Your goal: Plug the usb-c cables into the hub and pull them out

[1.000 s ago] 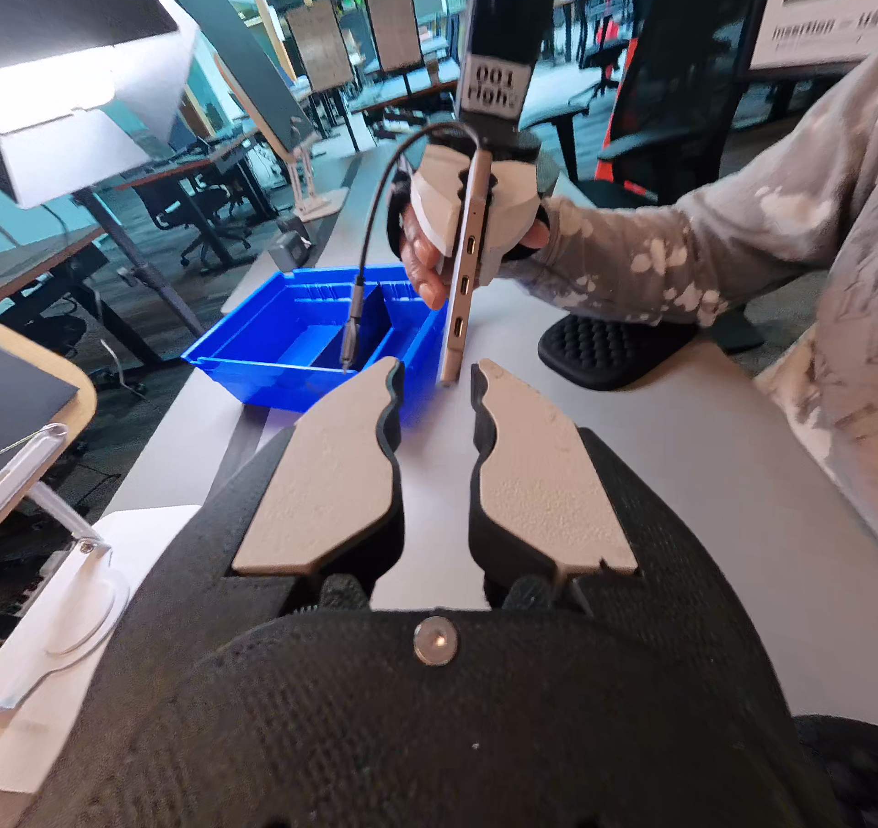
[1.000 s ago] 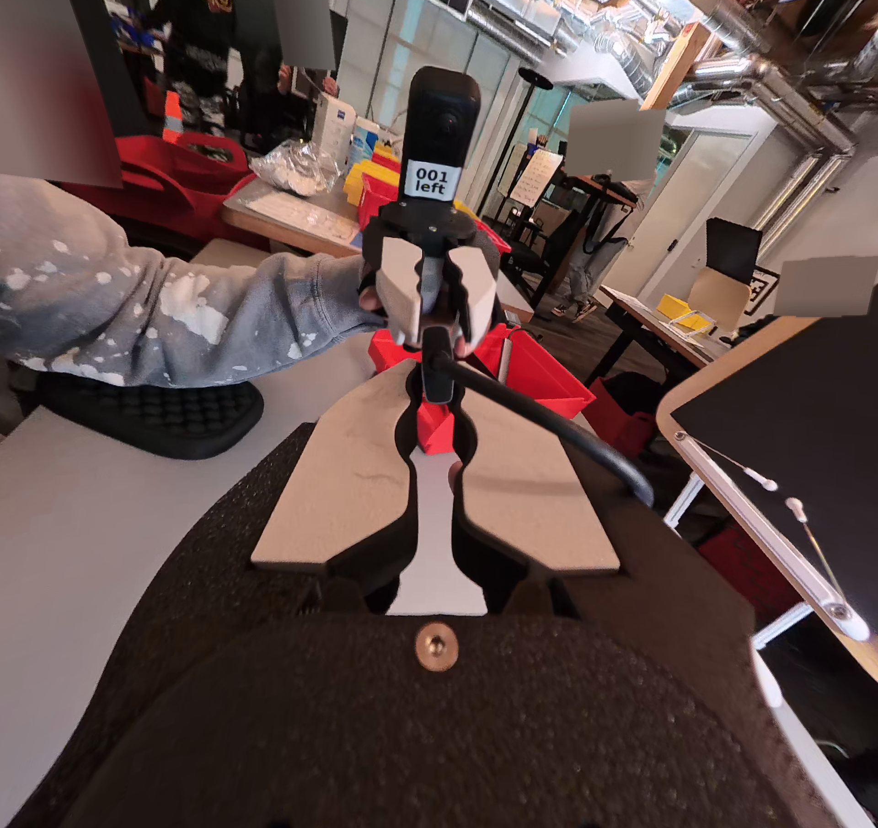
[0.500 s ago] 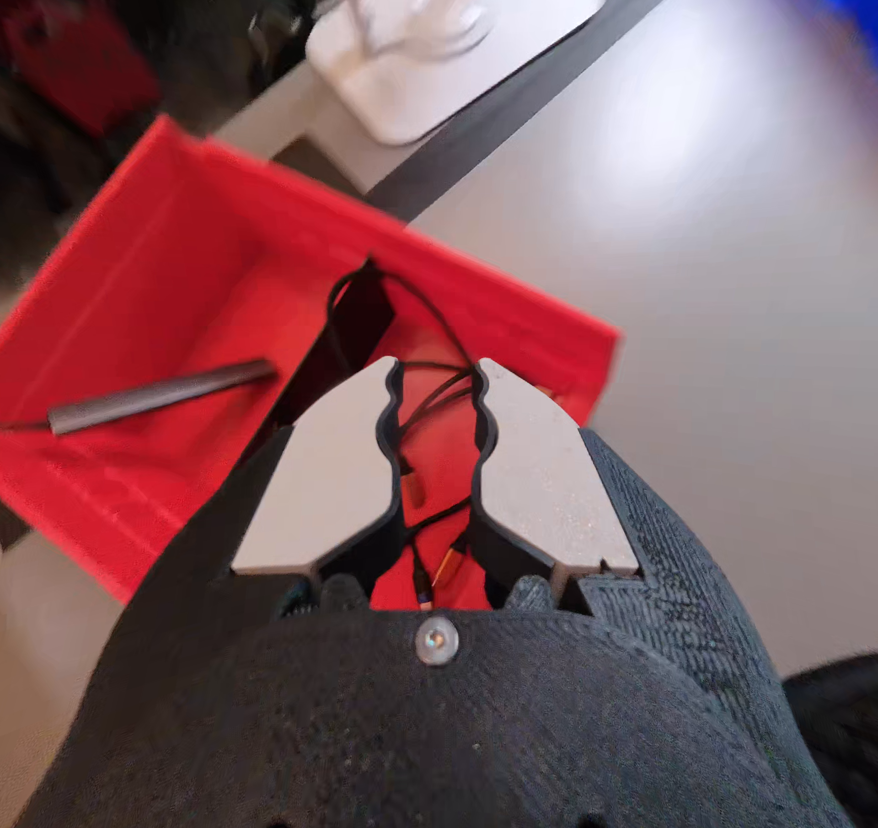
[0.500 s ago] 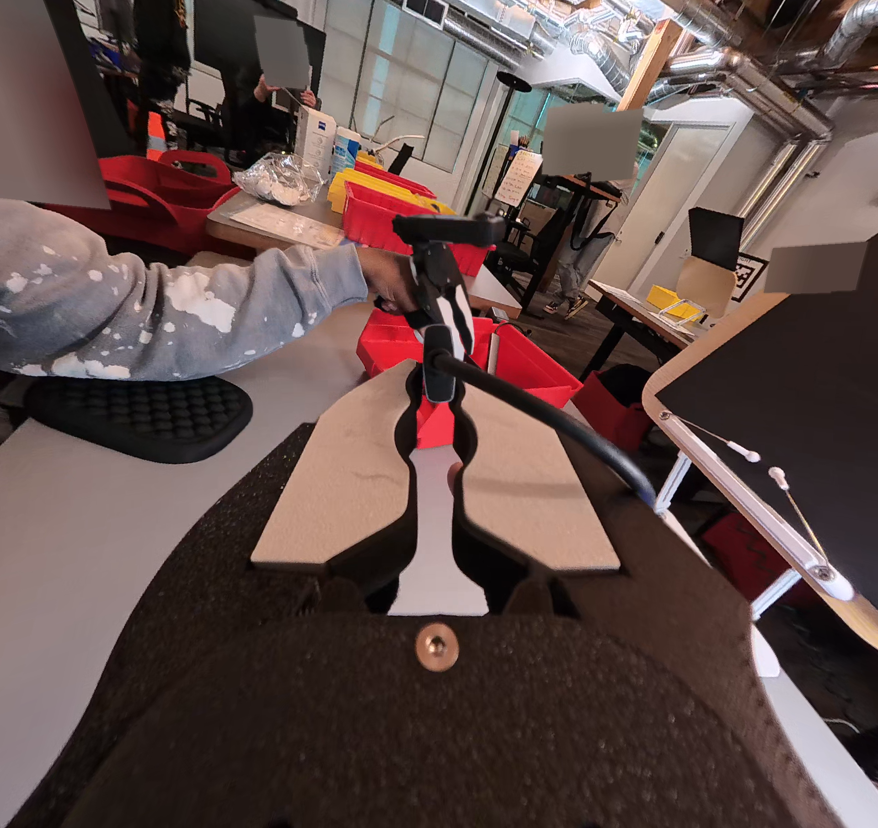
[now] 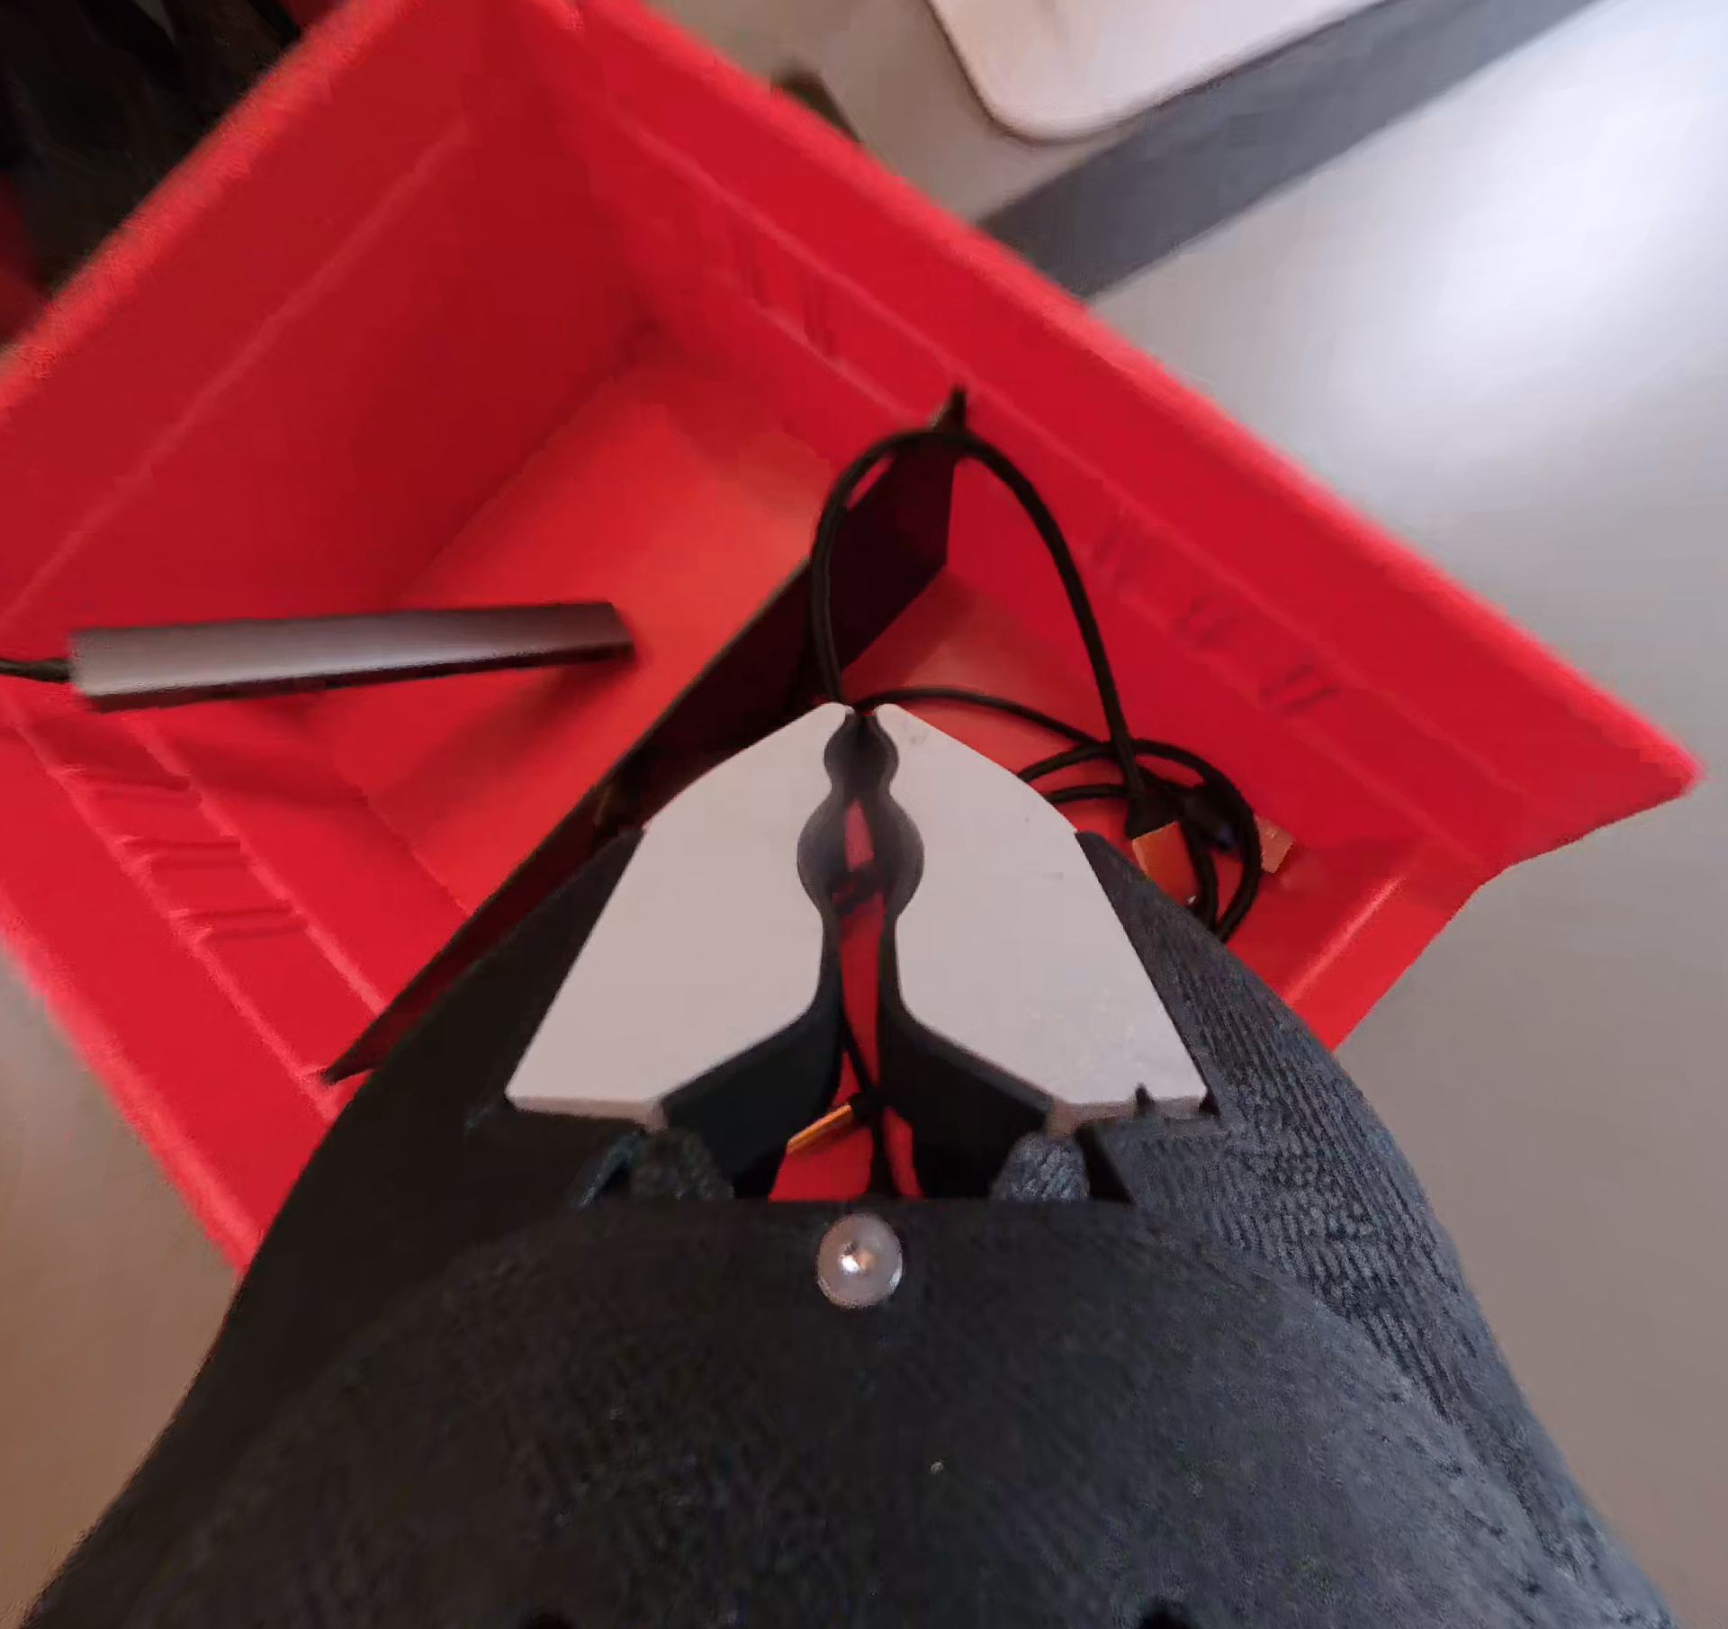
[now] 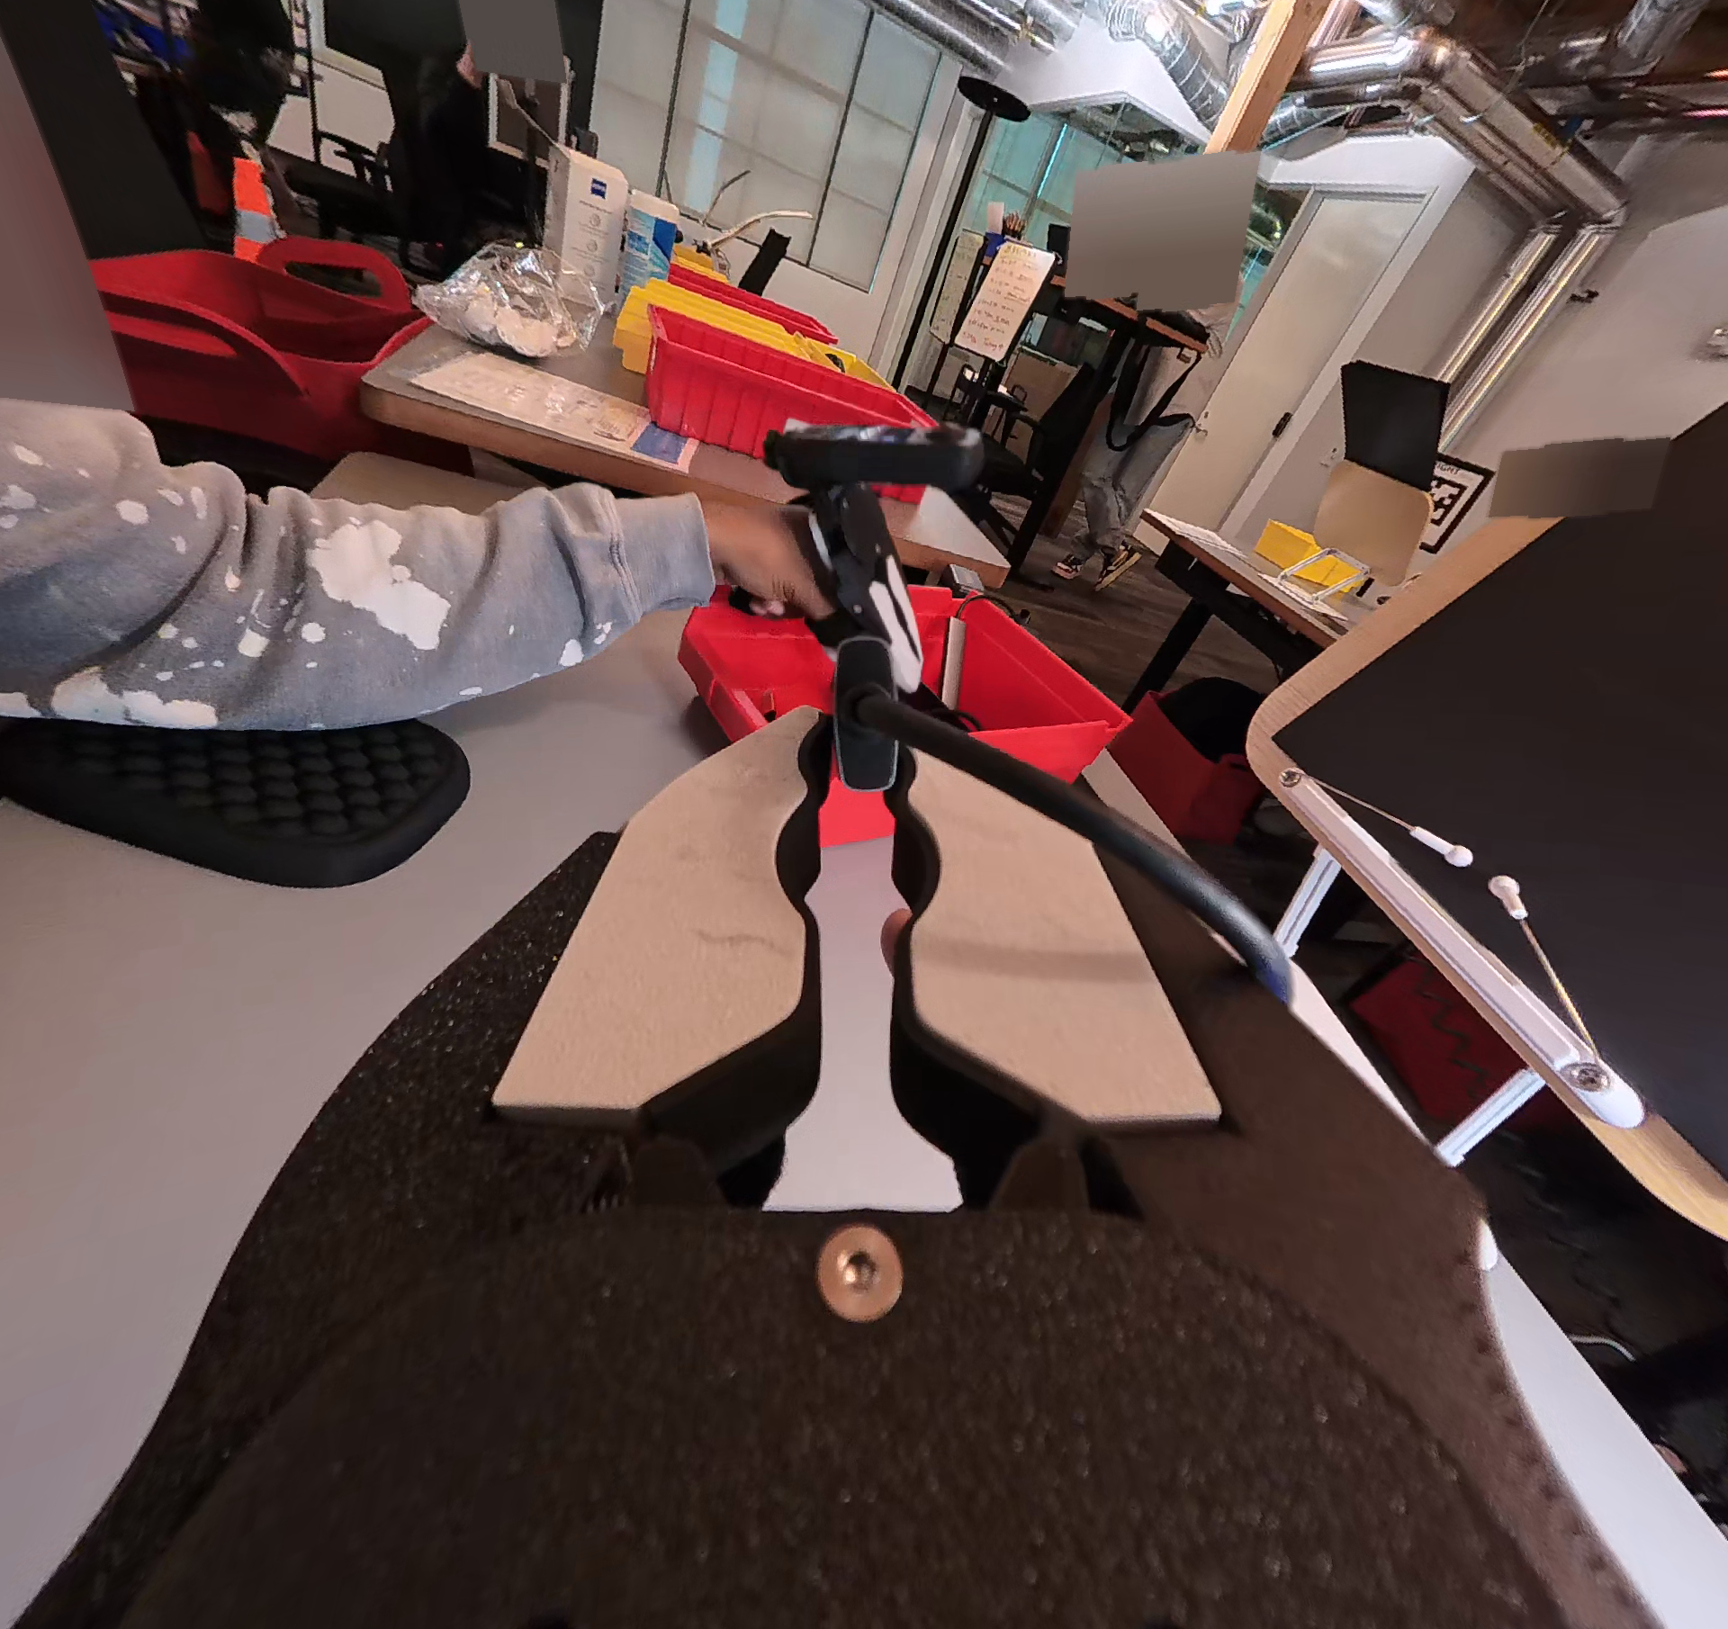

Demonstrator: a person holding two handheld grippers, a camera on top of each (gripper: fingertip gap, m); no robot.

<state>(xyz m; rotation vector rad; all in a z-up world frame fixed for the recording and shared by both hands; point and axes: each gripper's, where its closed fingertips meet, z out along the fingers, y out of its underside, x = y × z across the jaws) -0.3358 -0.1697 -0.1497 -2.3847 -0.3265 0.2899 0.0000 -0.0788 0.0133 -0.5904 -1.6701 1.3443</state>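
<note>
In the left wrist view my left gripper (image 5: 853, 722) is down inside a red bin (image 5: 374, 275), shut on a thin black usb-c cable (image 5: 1057, 574) that loops up from its tips. More cable ends with orange plugs (image 5: 1155, 845) lie coiled to the right of it. A second grey hub (image 5: 346, 649) lies in the bin's other compartment, beyond a black divider (image 5: 879, 556). In the right wrist view my right gripper (image 6: 856, 733) is shut on a silver hub (image 6: 856, 976), seen edge-on; the hub's own black lead (image 6: 1075, 827) curves off to the right.
The right wrist view shows the left gripper (image 6: 888, 621) dipping into the red bin (image 6: 1029, 696) on the grey table, a sleeve (image 6: 327, 593) above a black wrist pad (image 6: 234, 799), and a black board (image 6: 1543, 789) at the right. A white lamp base (image 5: 1169, 13) stands beyond the bin.
My left gripper turned away from the hub, swung down into the red bin and closed from open onto a black cable. My right gripper kept holding the hub nearly still.
</note>
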